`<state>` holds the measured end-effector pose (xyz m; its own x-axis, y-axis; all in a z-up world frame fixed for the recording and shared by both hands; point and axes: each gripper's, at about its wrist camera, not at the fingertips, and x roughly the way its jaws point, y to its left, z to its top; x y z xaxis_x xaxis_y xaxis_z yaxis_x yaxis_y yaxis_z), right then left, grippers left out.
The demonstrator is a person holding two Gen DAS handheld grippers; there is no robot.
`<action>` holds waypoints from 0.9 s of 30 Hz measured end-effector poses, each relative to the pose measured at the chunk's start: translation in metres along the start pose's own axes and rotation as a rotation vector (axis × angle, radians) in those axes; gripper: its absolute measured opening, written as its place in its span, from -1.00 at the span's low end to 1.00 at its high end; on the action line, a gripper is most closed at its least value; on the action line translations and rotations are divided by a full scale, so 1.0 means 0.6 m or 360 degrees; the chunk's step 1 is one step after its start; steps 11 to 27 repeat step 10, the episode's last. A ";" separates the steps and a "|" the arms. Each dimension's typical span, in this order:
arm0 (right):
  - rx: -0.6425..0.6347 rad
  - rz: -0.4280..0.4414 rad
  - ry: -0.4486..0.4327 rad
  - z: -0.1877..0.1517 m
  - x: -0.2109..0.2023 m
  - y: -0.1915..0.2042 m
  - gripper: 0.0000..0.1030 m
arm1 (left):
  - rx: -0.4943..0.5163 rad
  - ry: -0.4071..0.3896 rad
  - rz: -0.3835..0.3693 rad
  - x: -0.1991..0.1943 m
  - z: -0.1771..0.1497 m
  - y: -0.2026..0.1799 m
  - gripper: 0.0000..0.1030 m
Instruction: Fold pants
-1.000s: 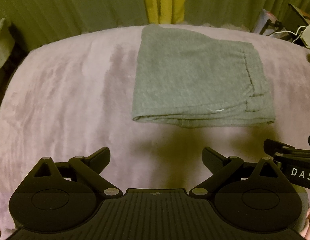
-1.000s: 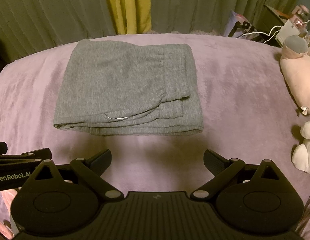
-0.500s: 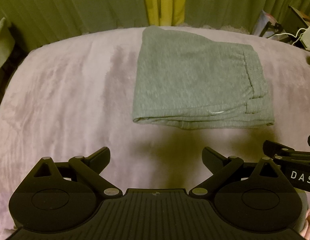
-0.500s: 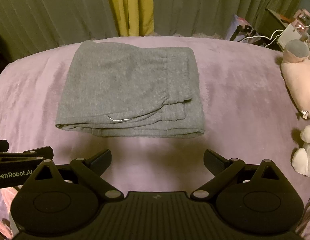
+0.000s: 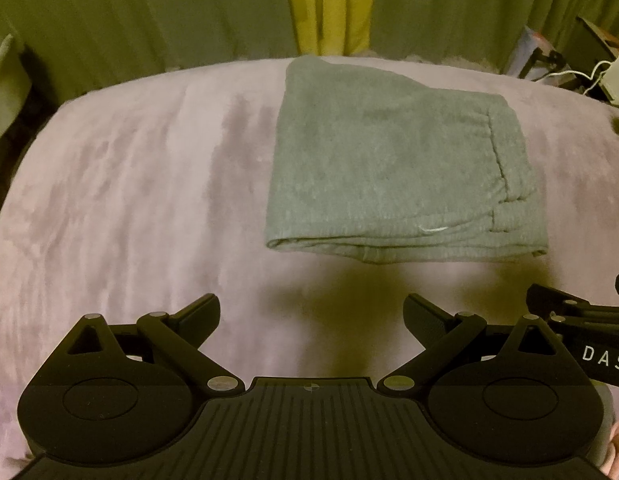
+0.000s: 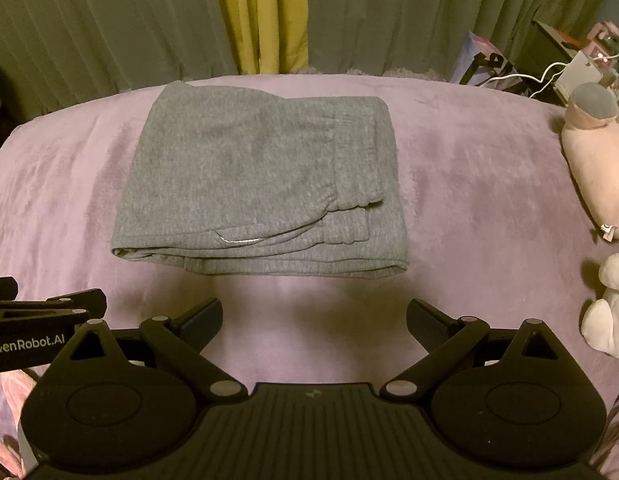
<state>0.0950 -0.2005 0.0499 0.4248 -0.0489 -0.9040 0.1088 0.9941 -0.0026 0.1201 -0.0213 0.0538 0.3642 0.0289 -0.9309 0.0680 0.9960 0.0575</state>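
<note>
Grey pants point(image 5: 393, 168) point(image 6: 261, 184) lie folded into a thick rectangle on the purple bed cover point(image 5: 129, 208) point(image 6: 469, 184), stacked layers facing me and the elastic waistband along the right side. My left gripper point(image 5: 311, 316) hovers open short of the near fold, holding nothing. My right gripper point(image 6: 314, 318) is likewise open and empty, just short of the same edge. Each gripper shows at the side of the other's view: the right one point(image 5: 581, 320), the left one point(image 6: 45, 312).
Pink and white plush toys point(image 6: 597, 152) lie on the bed at the right. Green and yellow curtains point(image 6: 269, 16) hang behind the bed. A dark table with cables and boxes point(image 6: 569, 68) stands at the back right. Bare cover spreads left of the pants.
Both grippers have drawn back slightly from the pants, which sit a little farther away in both views. The pants have not moved and both grippers stay open.
</note>
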 end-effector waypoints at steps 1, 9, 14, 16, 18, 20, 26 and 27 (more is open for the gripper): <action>0.0000 0.0003 -0.0001 0.000 0.000 0.000 0.92 | -0.0001 0.0002 -0.0001 0.000 0.000 0.000 0.96; 0.0001 0.0005 -0.0003 0.000 0.002 -0.001 0.92 | 0.0006 -0.0044 0.0014 -0.003 -0.002 -0.001 0.96; 0.0002 0.0005 -0.0001 -0.001 0.002 -0.001 0.92 | 0.0010 -0.0049 0.0020 -0.002 -0.002 -0.002 0.96; 0.0002 0.0005 -0.0001 -0.001 0.002 -0.001 0.92 | 0.0010 -0.0049 0.0020 -0.002 -0.002 -0.002 0.96; 0.0002 0.0005 -0.0001 -0.001 0.002 -0.001 0.92 | 0.0010 -0.0049 0.0020 -0.002 -0.002 -0.002 0.96; 0.0002 0.0005 -0.0001 -0.001 0.002 -0.001 0.92 | 0.0010 -0.0049 0.0020 -0.002 -0.002 -0.002 0.96; 0.0002 0.0005 -0.0001 -0.001 0.002 -0.001 0.92 | 0.0010 -0.0049 0.0020 -0.002 -0.002 -0.002 0.96; 0.0002 0.0005 -0.0001 -0.001 0.002 -0.001 0.92 | 0.0010 -0.0049 0.0020 -0.002 -0.002 -0.002 0.96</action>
